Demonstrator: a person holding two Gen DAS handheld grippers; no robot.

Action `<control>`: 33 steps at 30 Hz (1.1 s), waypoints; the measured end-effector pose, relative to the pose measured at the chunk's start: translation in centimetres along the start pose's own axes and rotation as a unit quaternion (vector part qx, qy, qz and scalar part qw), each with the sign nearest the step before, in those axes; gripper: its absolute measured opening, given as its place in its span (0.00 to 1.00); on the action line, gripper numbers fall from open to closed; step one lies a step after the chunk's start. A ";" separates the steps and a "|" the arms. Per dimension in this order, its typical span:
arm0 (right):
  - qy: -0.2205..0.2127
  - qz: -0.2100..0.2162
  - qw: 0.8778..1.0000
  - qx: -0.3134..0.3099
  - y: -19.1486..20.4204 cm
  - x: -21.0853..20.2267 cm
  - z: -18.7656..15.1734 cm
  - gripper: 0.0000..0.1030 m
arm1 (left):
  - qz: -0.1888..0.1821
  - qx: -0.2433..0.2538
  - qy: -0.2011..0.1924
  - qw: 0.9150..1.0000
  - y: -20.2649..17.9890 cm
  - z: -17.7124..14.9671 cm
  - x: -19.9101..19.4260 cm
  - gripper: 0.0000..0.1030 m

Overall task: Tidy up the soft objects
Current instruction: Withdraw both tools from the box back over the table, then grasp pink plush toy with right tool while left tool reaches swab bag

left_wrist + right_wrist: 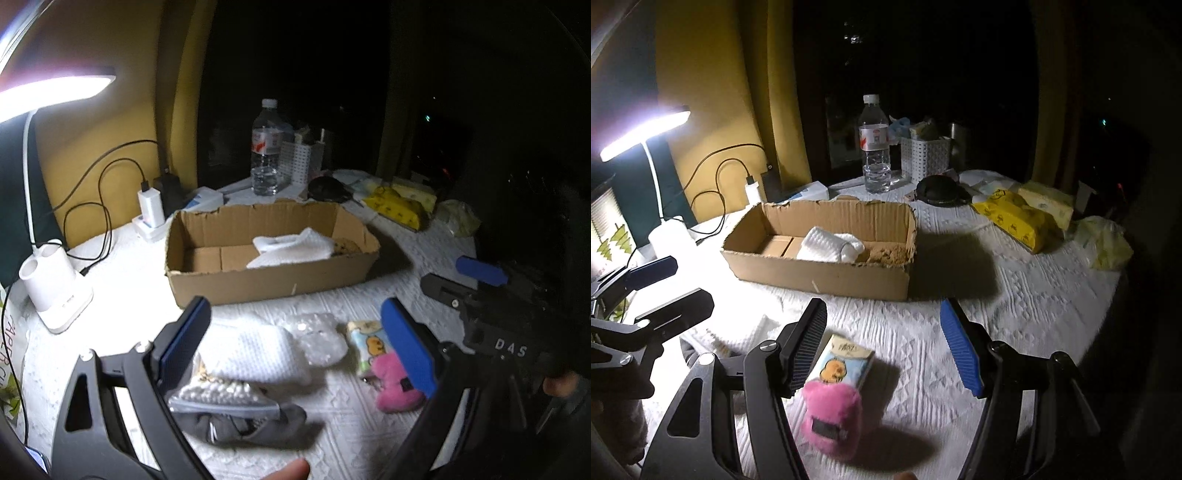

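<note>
Both tools gape wide, holding nothing. Under the right tool [884,345] lie a fuzzy pink plush [833,421] and a glossy tissue packet [846,363]; beneath the left tool [295,343], a waffle-knit white cloth [255,350] — corrugated cardboard box [273,280] ahead on the embossed worktop [1015,314].

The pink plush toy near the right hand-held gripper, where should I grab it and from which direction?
Grip the pink plush toy across its plump middle, coming down from above with the right hand-held gripper. It lies flat on the tablecloth, overlapping the tissue pack, so keep the fingers clear of that.
</note>
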State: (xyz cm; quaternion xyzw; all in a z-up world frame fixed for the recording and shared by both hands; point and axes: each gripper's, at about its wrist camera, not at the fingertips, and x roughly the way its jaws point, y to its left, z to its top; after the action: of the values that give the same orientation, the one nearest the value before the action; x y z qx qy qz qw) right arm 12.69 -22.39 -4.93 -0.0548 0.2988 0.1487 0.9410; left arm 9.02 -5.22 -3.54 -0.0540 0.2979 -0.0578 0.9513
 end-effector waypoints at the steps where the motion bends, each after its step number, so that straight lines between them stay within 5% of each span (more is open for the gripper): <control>1: 0.000 0.001 1.000 0.001 0.1 -0.2 -0.3 0.65 | -0.001 0.001 0.002 1.000 -0.1 -0.2 -0.1 0.92; 14: 0.008 0.008 1.000 0.015 0.2 -1.0 -3.3 0.65 | 0.003 0.007 0.024 1.000 -0.4 -2.7 -0.8 0.92; 33: 0.065 0.055 0.996 0.027 1.6 3.9 -6.4 0.65 | 0.020 -0.008 0.086 0.996 2.4 -6.3 3.0 0.92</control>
State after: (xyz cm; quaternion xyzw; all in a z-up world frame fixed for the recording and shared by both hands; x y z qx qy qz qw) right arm 11.73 -21.14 -12.44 -0.0227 0.3660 0.1887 0.9110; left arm 7.99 -3.70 -10.70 -0.0502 0.3797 -0.0409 0.9229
